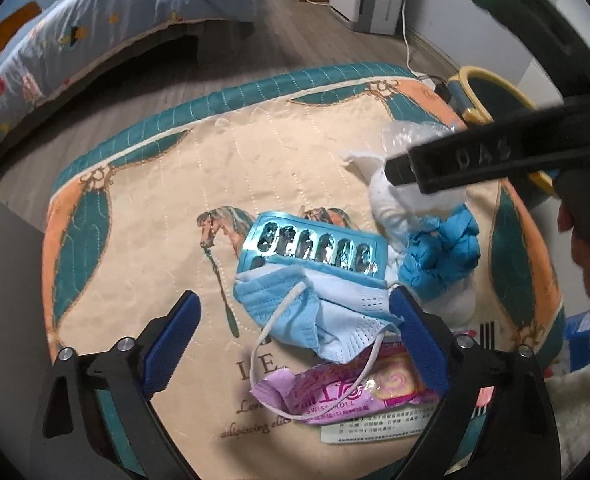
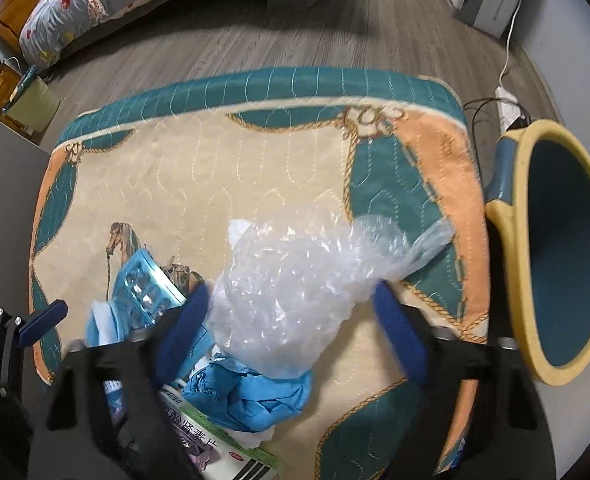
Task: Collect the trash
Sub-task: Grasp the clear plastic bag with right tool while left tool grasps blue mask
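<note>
Crumpled clear bubble-wrap plastic bag lies on the quilted horse-print mat, between the blue pads of the right gripper; jaws apart, straddling it, pad contact unclear, no squeeze visible. Step in hand looks like picking this piece for the blue bin with yellow rim, just beside the mat's right edge. Next move likely calls for closing on the bag, lifting, then swinging right over the bin mouth. Left gripper is spread wide over the light blue face mask, holding nothing. Nearby trash: blue blister pack, crumpled blue glove, white tissue, pink snack wrapper.
</note>
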Demonstrator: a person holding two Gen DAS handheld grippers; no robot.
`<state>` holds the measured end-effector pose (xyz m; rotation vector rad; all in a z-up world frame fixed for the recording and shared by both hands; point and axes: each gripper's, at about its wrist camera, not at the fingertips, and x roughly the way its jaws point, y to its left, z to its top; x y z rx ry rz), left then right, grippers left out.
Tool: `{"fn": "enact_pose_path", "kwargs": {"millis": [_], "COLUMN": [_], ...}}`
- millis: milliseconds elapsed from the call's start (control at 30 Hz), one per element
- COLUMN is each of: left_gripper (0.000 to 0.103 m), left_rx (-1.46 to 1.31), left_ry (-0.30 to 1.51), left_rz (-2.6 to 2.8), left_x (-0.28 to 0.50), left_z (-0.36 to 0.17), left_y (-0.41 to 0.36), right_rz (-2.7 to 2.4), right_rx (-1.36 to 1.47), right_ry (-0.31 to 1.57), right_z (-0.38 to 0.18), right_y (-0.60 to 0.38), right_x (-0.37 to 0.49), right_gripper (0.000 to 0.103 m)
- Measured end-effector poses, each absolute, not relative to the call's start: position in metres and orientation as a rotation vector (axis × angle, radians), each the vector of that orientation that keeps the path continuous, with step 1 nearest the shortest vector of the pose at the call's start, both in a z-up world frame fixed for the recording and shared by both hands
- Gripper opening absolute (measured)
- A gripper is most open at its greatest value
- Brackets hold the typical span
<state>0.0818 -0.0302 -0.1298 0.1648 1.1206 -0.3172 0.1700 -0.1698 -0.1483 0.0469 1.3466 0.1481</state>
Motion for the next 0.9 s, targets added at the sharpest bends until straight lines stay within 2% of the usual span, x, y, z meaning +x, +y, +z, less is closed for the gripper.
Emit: {"fn": "enact_pose_path", "kwargs": {"millis": [67,100,133,167,233,367,533,733,900], "left_gripper": [0.064,0.062,0.058,0.050,0.042,0.023,0.018,0.018,0.018], "left_rx": [0.124,0.115,0.099,0.087,0.065,0.058,0.018,-0.038,0.076], "left_ry": [1.136,1.139,1.139,1.137,1.137,1.127,1.069,0.984,0.900], "left_rz": [-0.335,-0.335,-0.336,-0.334,-0.328,-0.296,-0.263,-0.252,-0.248], "left_x": [0.086,0.087,0.089,0.090,0.093,0.096,0.100,0.103,0.111], "left_z": [-0.128,-0.128,-0.126,-0.125,-0.123,-0.115,-0.094,-0.057,-0.033], "left_y": [-0.025,-0.022,-0.019,-0.016,-0.010,-0.001,0.015,0.021,0.000], "right_rz": [0.142,0.141,0.142,0.138,0.130,0.134,0.143,0.156,0.135], "right_rx": [0.050,0.055,0.068,0.078,0.098,0.120,0.126,0.161,0.146], "right_ry": [1.343,1.337,1.333,1.330,1.322,1.294,1.238,1.181,1.122], "right_z": [-0.146,-0.144,-0.142,-0.140,-0.136,-0.126,-0.106,-0.078,-0.054], "right_y": [-0.172,-0.174,-0.176,-0.180,-0.186,-0.193,-0.195,-0.200,-0.210], "right_x": [0.171,0.172,0.173,0.174,0.175,0.176,0.176,0.171,0.164], "right_gripper": [0.055,0.052,0.043,0.037,0.029,0.026,0.025,0.025,0.025]}}
